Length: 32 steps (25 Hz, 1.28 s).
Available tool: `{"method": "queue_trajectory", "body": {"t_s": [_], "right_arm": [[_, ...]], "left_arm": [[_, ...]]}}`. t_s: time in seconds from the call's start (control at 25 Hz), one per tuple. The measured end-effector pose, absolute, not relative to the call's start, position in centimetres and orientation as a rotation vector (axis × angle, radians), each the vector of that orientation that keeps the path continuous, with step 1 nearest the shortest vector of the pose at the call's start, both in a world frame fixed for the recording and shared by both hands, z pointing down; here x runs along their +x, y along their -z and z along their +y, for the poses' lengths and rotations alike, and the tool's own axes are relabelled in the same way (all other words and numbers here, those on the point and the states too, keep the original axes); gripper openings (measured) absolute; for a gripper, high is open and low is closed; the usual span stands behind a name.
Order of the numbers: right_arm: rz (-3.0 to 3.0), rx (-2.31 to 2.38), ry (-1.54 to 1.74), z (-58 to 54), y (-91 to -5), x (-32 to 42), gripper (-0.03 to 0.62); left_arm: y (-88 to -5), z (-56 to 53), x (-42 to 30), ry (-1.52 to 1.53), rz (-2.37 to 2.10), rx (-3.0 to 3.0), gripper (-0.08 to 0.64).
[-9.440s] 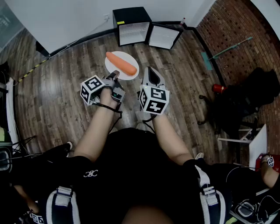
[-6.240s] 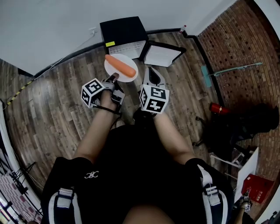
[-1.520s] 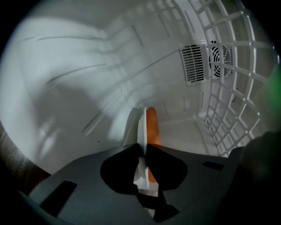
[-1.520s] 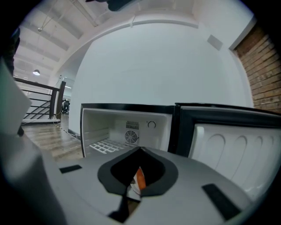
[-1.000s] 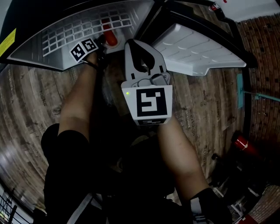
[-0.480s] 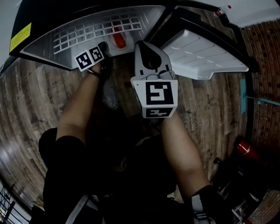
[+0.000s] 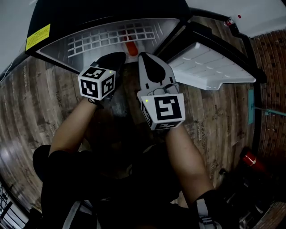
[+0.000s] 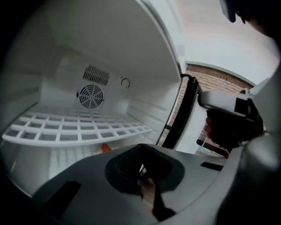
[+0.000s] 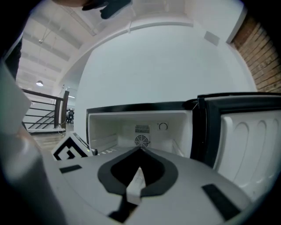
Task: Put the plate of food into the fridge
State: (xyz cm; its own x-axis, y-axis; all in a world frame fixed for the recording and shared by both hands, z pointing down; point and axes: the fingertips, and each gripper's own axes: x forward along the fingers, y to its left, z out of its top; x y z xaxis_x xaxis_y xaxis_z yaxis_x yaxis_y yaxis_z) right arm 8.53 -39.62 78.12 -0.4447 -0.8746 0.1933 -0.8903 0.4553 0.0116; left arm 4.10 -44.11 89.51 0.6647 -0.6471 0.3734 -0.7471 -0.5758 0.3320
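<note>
While the left claw (image 7: 116,59) hangs at the fridge (image 7: 107,13) mouth, just outside its left half, its jaws are pressed together with nothing between them. The food sits deep inside the fridge, under the wire shelf (image 7: 107,38). Only the orange carrot (image 7: 131,48) shows, and the plate beneath it cannot be made out. The carrot lies apart from the left claw, ahead of it and lower in the cabinet. The right claw (image 7: 149,62) hovers before the fridge's right edge, likewise closed and empty. The door (image 7: 210,67) stands wide open to the right of the fridge.

Judgement: placement is complete. The next move calls for clearing both claws from the opening, then swinging the door shut, most readily with the right claw.
</note>
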Motion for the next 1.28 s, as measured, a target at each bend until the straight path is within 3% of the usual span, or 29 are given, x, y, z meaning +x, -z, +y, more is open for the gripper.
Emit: {"method": "queue_trajectory", "body": {"t_s": [0.88, 1.28], "right_arm": [[-2.43, 1.739, -0.305, -37.0, -69.9, 6.9, 0.014], [-2.34, 1.821, -0.368, -37.9, -44.5, 5.4, 0.014]], "left_arm": [[-68.1, -41.6, 0.0, -0.2, -1.18, 2.555, -0.003], [-43.1, -39.7, -2.6, -0.293, -1.13, 2.539, -0.003]]}}
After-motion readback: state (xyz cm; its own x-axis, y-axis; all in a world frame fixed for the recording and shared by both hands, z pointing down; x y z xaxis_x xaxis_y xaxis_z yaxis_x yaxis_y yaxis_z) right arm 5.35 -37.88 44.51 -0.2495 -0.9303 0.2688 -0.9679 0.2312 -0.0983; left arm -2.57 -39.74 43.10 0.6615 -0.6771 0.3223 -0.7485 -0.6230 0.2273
